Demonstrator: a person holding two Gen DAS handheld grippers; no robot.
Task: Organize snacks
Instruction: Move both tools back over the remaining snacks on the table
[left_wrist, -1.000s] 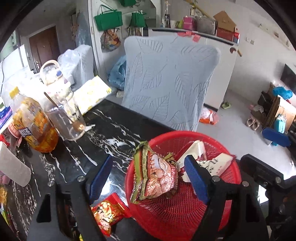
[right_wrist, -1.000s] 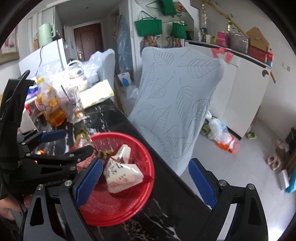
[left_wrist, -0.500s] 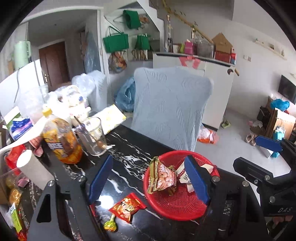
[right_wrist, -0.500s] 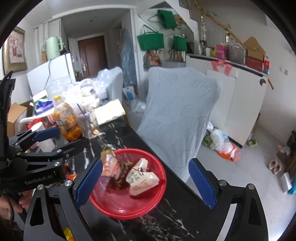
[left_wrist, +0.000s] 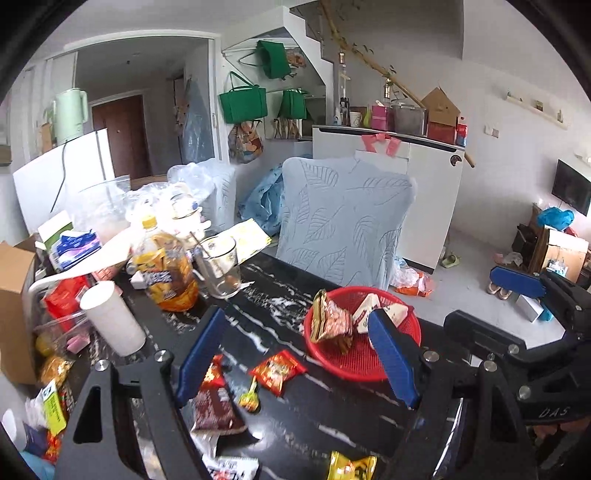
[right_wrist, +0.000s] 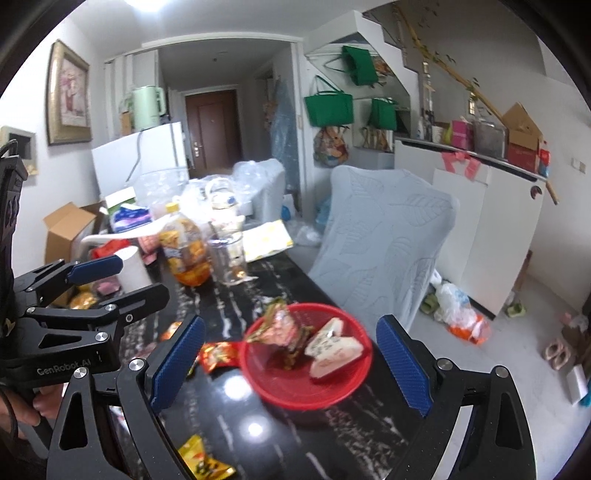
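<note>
Hovering above the black marble table (left_wrist: 280, 325) with the left gripper (left_wrist: 299, 358), fingers spread wide and released, grasping nothing. Showing between the blue pads: a small red snack packet (left_wrist: 277, 370) lying flat, a wrapped candy (left_wrist: 249, 397) just beside it, and a dark brown packet (left_wrist: 216, 404) partly under the left finger (left_wrist: 199, 354). Sitting against the inner side of the right finger (left_wrist: 393, 360), the red basket (left_wrist: 354, 363), holding a brown-and-gold snack bag (left_wrist: 330, 322) propped on edge and white triangular packets (left_wrist: 369, 308). Lying nearer than the fingertips, a yellow packet (left_wrist: 351, 466).

Hanging over the same table with the right gripper (right_wrist: 290, 362), fingers likewise parted and released, empty. Framing the red basket (right_wrist: 295, 391) between them, bag (right_wrist: 282, 326) and white packets (right_wrist: 332, 349) inside; red packet (right_wrist: 218, 354) lying just inside the left pad (right_wrist: 177, 363).
</note>
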